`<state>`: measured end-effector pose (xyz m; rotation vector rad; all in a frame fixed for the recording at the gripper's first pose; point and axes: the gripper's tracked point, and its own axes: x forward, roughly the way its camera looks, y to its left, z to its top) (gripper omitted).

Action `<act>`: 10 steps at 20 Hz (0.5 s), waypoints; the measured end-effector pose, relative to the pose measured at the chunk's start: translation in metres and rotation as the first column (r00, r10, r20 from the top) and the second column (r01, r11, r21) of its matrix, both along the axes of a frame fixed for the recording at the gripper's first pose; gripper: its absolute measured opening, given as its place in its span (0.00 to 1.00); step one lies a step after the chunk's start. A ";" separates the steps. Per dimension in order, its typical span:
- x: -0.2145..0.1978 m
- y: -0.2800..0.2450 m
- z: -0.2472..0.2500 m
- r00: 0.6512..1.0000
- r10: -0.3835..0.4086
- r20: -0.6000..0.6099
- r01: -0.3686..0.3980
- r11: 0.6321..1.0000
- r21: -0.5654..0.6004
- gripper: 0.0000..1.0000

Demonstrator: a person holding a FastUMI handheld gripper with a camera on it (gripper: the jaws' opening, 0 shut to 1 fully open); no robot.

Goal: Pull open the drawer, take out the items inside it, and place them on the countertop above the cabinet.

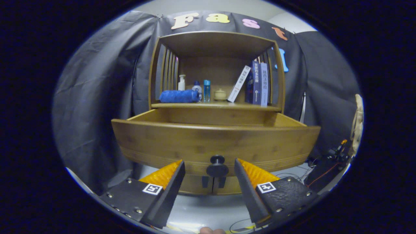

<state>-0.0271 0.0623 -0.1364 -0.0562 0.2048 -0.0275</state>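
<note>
On the countertop [224, 105], from nine toward three o'clock, sit a rolled blue towel [178, 96], small bottles [196, 88] and books [256, 83] with unreadable spine lettering, above the pulled-out drawer [214, 144], whose knob [217, 165] stands between the spread, empty gripper [209, 165] fingers.

The drawer [214, 143] stands pulled out in the middle of the frame, below the cabinet's countertop [216, 105], with its knob [217, 166] low at centre, between the spread fingers of the gripper [209, 174] and touching neither. On the countertop, from left to right, lie a rolled towel [178, 96], a pump bottle [181, 82] behind it, two small bottles [202, 90], a small lidded pot [220, 94], a leaning book [239, 84] and upright books [258, 83]. Cables [325, 162] lie at the lower right, beside the drawer.
</note>
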 end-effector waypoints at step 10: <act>0.034 -0.039 0.085 0.994 -0.086 -0.060 0.084 0.996 -0.032 0.93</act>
